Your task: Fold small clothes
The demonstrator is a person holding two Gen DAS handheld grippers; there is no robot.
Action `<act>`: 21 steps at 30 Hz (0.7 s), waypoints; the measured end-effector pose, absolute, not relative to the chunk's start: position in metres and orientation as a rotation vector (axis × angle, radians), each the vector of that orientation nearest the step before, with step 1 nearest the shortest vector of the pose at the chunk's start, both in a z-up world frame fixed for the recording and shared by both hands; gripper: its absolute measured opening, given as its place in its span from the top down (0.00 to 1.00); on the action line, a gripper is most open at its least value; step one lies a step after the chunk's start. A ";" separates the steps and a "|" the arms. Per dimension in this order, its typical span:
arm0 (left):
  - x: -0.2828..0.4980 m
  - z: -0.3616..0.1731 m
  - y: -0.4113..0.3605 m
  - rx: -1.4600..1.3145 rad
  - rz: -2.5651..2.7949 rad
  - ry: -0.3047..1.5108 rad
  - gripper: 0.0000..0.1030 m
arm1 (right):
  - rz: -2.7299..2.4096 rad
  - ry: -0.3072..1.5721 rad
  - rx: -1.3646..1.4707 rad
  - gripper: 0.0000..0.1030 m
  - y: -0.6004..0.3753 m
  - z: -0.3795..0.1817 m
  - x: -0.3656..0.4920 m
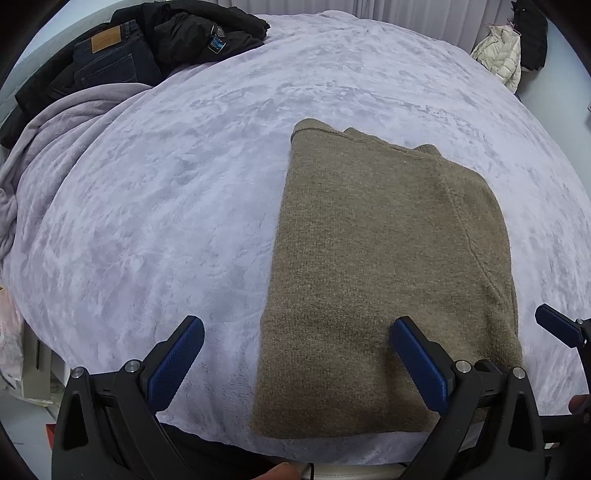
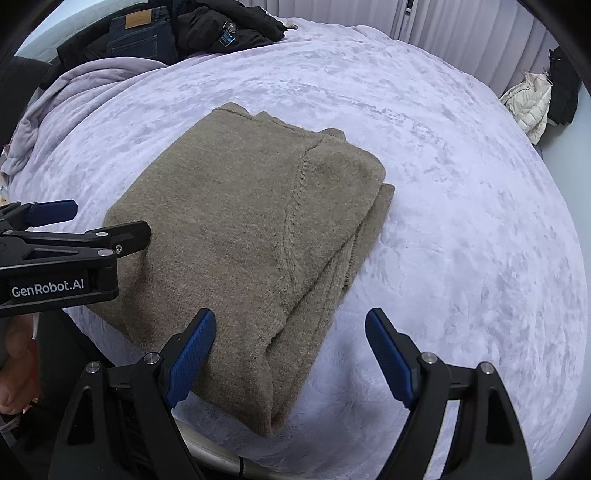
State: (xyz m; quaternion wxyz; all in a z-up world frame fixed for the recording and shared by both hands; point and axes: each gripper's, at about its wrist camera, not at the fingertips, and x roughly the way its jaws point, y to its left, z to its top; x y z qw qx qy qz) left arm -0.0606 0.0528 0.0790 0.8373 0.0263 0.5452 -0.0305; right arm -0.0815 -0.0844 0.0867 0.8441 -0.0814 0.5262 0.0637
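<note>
A tan knit sweater (image 1: 388,266) lies folded into a narrow rectangle on the lilac plush bedspread (image 1: 166,192); it also shows in the right wrist view (image 2: 243,229), layers stacked along its right edge. My left gripper (image 1: 295,328) is open and empty, hovering over the sweater's near left corner. My right gripper (image 2: 291,325) is open and empty over the near right corner. One blue pad (image 1: 557,325) of the right gripper shows at the right edge of the left wrist view. The left gripper also shows from the side in the right wrist view (image 2: 107,221).
Dark jeans (image 1: 107,55) and a black jacket (image 1: 199,33) lie piled at the far left of the bed beside a bunched lilac blanket (image 1: 48,140). A cream puffer jacket (image 1: 502,55) hangs at the far right. The bed's near edge is just below the grippers.
</note>
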 end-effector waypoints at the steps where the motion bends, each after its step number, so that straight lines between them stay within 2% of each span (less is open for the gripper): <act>1: -0.061 0.079 0.052 0.056 -0.061 1.153 0.01 | 0.136 1.108 -0.173 0.17 -0.085 0.088 -0.081; 21: -0.064 0.085 0.046 0.065 -0.077 1.144 0.01 | 0.141 1.117 -0.149 0.17 -0.087 0.086 -0.081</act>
